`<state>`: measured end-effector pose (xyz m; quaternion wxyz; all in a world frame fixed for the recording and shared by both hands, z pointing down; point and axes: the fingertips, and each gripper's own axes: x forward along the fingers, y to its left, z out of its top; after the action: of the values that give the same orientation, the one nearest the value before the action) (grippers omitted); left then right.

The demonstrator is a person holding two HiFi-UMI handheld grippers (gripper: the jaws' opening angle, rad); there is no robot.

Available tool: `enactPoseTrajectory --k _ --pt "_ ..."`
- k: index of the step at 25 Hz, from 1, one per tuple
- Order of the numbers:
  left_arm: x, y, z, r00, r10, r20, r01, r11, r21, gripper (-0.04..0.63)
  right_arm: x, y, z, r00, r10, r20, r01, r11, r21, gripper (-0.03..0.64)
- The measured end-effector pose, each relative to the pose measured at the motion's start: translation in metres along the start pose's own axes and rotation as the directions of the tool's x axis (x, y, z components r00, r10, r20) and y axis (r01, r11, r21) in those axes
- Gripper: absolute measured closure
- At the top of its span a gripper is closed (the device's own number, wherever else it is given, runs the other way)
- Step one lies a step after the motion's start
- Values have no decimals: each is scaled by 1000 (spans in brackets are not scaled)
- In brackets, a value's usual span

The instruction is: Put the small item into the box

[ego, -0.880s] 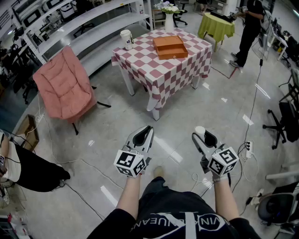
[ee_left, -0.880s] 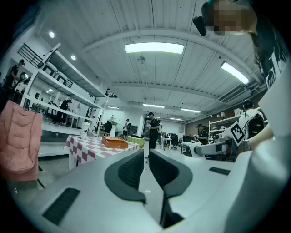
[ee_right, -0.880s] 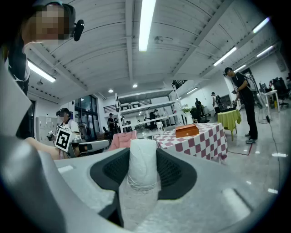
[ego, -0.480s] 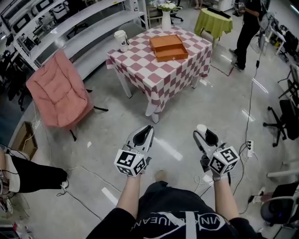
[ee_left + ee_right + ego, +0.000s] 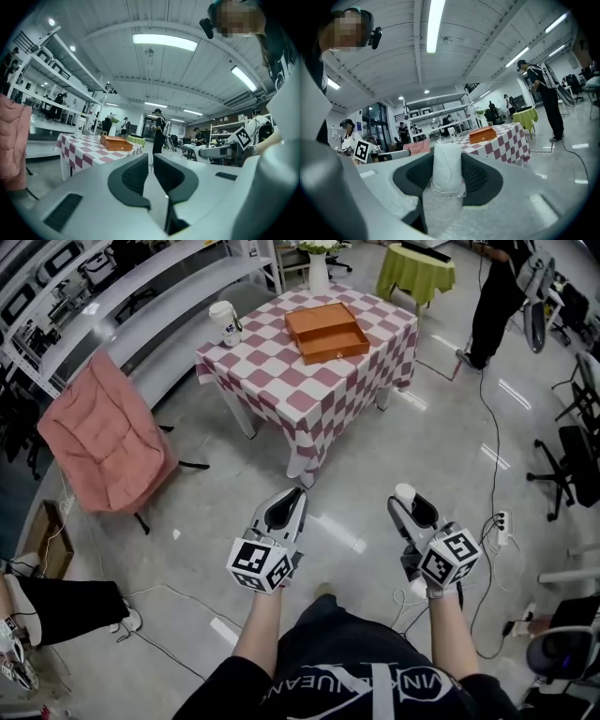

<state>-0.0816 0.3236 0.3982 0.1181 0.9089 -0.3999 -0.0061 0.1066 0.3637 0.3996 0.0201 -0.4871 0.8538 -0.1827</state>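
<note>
An open orange box [image 5: 326,332] lies on a table with a red-and-white checked cloth [image 5: 309,395], a few steps ahead of me. It also shows small in the left gripper view, orange box [image 5: 115,143], and the right gripper view, orange box [image 5: 483,134]. My right gripper [image 5: 410,502] is shut on a small white wrapped item [image 5: 403,491], which stands upright between the pads as the white item [image 5: 447,168]. My left gripper [image 5: 290,502] hangs beside it over the floor, its jaws together and empty, as the left gripper [image 5: 151,164] shows.
A paper cup [image 5: 226,322] and a white vase [image 5: 319,268] stand on the table. A pink padded chair [image 5: 98,442] is at the left, shelving behind it. A person [image 5: 497,296] stands by a green-clothed table [image 5: 415,268]. Cables and a power strip [image 5: 500,526] lie on the floor at the right.
The table and box have drifted left and a little lower in the head view as the camera moves forward. Both grippers keep their pose; the white item stays held.
</note>
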Motion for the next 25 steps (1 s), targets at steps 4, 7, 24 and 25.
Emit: enactPoseTrajectory --k 4,7,24,25 --pt "16 10 -3 1000 -16 -14 16 1000 -6 559 12 -13 3 1000 -14 4 14 1000 3 437" --pt "25 21 -2 1000 -19 -15 18 1000 -12 558 23 -20 5 1000 -23 10 23 1000 10 437" --pt "80 70 9 1000 -1 8 1 1000 -29 559 84 -50 34 998 9 61 -11 1000 29 437" --pt "84 72 11 1000 3 10 -2 1000 -26 559 88 -54 36 998 14 62 -16 999 31 437"
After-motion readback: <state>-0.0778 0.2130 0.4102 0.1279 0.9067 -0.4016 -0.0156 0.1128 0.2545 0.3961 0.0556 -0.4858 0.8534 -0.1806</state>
